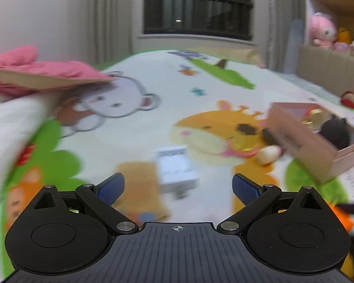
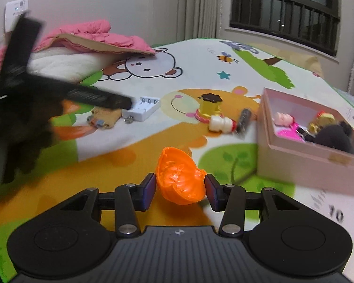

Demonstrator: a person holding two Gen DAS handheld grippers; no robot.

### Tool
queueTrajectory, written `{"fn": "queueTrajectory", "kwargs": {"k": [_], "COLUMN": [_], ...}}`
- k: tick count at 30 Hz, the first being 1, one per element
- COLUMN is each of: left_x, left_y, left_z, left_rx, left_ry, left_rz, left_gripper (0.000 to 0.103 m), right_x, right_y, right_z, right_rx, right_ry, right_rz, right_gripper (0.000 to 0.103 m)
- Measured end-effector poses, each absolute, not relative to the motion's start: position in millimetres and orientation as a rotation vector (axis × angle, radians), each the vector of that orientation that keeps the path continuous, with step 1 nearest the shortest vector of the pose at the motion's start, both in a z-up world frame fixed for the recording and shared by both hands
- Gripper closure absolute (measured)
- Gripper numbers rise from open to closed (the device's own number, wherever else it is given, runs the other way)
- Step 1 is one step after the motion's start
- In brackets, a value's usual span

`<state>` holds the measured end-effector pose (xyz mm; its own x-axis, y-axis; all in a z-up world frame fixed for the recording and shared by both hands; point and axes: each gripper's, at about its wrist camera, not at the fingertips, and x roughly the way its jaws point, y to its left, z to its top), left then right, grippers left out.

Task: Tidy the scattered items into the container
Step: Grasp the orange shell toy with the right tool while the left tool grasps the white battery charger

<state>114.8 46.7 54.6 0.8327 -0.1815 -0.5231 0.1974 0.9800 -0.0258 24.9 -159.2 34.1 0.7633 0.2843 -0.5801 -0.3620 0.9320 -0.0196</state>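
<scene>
My right gripper [image 2: 180,189] is shut on an orange plastic half-shell [image 2: 180,179], held just above the play mat. The pink box [image 2: 304,160] stands to its right, holding a pink doll, a gold toy and a black toy. My left gripper [image 1: 178,188] is open and empty, hovering over a white battery charger [image 1: 175,168]; it shows blurred at left in the right wrist view [image 2: 101,99], above the charger [image 2: 141,109]. A cream bottle toy [image 2: 220,123], a gold cup toy [image 2: 208,107] and a dark battery [image 2: 244,119] lie on the mat left of the box [image 1: 302,141].
A cartoon play mat [image 2: 200,70] covers the floor. A pink jacket [image 2: 94,37] and white blanket [image 2: 66,63] lie at the far left. A small tan patterned item [image 2: 103,118] lies beside the charger. A red toy [image 1: 351,99] lies beyond the box. Curtains and a window stand behind.
</scene>
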Motion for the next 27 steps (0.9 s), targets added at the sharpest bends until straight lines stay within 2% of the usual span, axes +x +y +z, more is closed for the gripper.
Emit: {"fn": "queueTrajectory", "kwargs": {"k": [5,11,14,19,24,27], "left_x": [142,161,165,159,156,162], "left_y": [25,43,48,51,43,41], "left_z": [34,21,23,29,21,19], "left_rx": [0.067,0.036,0.01,-0.072,-0.033,-0.002], "left_ry": [0.621,0.667,0.661,0.638,0.672,0.676], "left_rz": [-0.195,-0.133,-0.153,-0.224,-0.273,-0.232], "left_gripper": [0.003,0.005,0.03,0.028,0.015,0.011], "right_x": [15,16,15,14,17,17], "right_y": [-161,-164,-165,-165,-167,-167], "right_z": [16,7,4,3,2,2], "right_rx": [-0.156,-0.133,-0.129,-0.125,-0.103,-0.101], "right_ry": [0.608,0.595,0.586,0.577,0.58,0.576], "right_rz": [0.318,0.321,0.32,0.314,0.32,0.307], "right_gripper": [0.058,0.057,0.056,0.052,0.05,0.044]}}
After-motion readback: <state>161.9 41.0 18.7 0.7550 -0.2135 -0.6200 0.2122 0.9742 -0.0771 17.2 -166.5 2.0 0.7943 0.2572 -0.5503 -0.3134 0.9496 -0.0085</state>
